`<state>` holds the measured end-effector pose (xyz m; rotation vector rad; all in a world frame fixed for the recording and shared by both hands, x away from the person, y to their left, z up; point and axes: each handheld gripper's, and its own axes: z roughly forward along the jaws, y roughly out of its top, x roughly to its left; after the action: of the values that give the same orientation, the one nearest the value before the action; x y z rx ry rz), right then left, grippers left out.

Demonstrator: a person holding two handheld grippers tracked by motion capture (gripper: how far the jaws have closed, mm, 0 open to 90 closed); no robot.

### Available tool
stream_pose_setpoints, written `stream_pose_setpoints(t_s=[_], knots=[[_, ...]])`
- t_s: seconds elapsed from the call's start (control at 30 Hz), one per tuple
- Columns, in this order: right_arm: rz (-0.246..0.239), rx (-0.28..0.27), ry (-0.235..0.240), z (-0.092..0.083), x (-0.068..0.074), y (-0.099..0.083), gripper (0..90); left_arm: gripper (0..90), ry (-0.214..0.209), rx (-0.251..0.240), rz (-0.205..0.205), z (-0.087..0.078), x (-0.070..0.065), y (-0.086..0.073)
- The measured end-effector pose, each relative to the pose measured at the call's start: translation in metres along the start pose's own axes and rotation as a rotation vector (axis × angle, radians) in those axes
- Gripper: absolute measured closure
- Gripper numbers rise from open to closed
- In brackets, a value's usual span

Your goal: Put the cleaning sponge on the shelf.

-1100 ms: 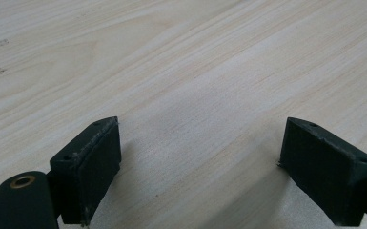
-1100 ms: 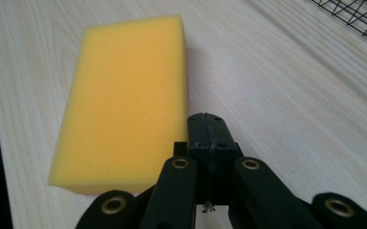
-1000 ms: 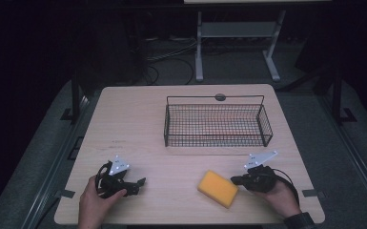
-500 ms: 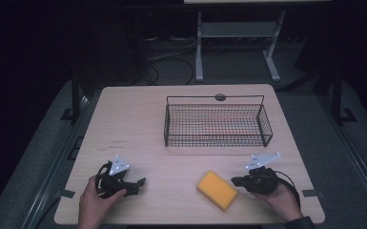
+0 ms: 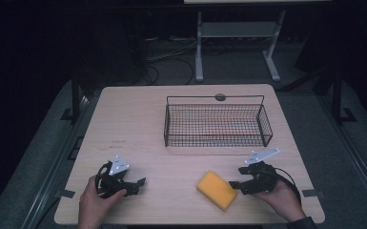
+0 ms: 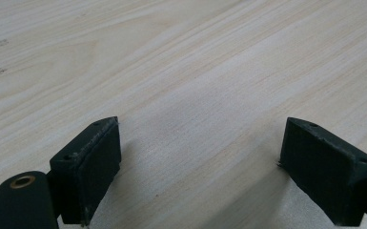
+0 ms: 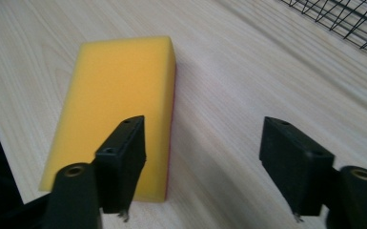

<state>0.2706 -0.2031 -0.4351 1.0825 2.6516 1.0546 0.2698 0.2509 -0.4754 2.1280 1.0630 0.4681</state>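
High view cuts both forearms off at the bottom edge; the yellow sponge (image 5: 217, 190) lies flat on the table (image 5: 138, 119), near its front edge, below the wire basket (image 5: 218, 123), just beside the right tongs (image 5: 236, 185). Left gripper view: left tongs (image 6: 198, 157) spread wide over bare wood, holding nothing. Right gripper view: right tongs (image 7: 205, 157) spread, empty, one jaw overlapping the sponge (image 7: 119, 105). Nothing has visibly shifted since a second ago.

One sponge (image 5: 217, 190) (yellow), one wire basket (image 5: 218, 125), one table (image 5: 138, 124), two claws.
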Motion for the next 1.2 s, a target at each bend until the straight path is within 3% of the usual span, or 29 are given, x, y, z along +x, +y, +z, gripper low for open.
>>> stream_pose_setpoints(t_s=[0.03,0.13,0.27,0.83,1.2], knots=[[0.000,0.000,0.000,0.000,0.000,0.000,30.5,12.8,0.000,0.000,0.000,0.000,0.000,0.000],[0.002,0.012,-0.020,-0.001,0.002,0.004,15.1,12.8,0.000,-0.002,-0.003,0.000,0.000,0.000],[0.009,0.027,-0.040,-0.002,0.007,0.009,3.4,12.8,0.000,-0.002,-0.003,0.000,0.000,0.000],[-0.042,0.079,-0.005,0.011,0.029,0.027,1.6,12.8,0.000,-0.002,-0.002,0.000,0.000,0.000],[-0.086,0.131,-0.002,0.033,0.047,0.032,1.6,12.8,0.000,-0.003,-0.003,0.000,0.000,0.000]])
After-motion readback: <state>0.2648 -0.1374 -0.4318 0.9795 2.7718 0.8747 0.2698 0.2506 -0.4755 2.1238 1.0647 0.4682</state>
